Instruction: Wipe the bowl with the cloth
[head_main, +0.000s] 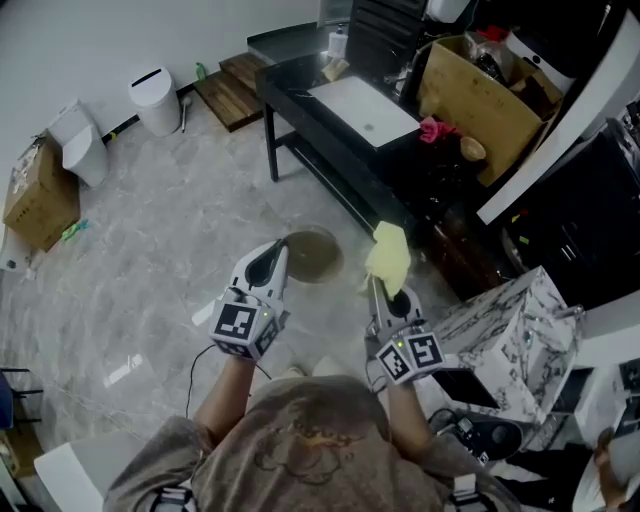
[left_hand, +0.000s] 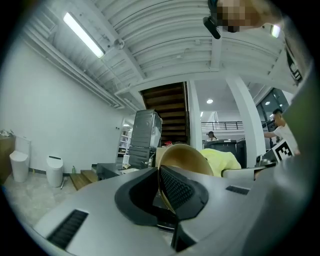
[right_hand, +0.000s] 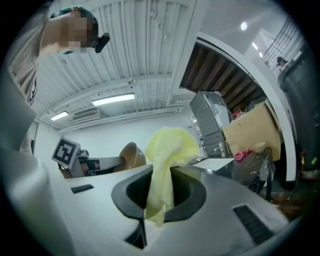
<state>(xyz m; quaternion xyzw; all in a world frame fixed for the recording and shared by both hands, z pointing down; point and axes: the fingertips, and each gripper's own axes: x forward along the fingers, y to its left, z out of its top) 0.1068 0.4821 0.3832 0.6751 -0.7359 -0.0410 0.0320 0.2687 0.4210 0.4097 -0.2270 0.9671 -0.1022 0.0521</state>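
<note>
A tan bowl (head_main: 312, 254) hangs in the air above the floor, held by its rim in my left gripper (head_main: 277, 256), which is shut on it. In the left gripper view the bowl (left_hand: 184, 159) rises from between the jaws with its rim pinched. My right gripper (head_main: 378, 286) is shut on a yellow cloth (head_main: 388, 257), which bunches above its jaws just right of the bowl, with a small gap between them. The right gripper view shows the cloth (right_hand: 167, 160) standing up from the jaws and the bowl (right_hand: 131, 155) to its left.
A black table (head_main: 330, 115) with a white board on it stands ahead. A cardboard box (head_main: 480, 100) sits at its right end. A marbled box (head_main: 510, 330) is close at my right. A white bin (head_main: 155, 100) and another carton (head_main: 40, 195) stand at the left.
</note>
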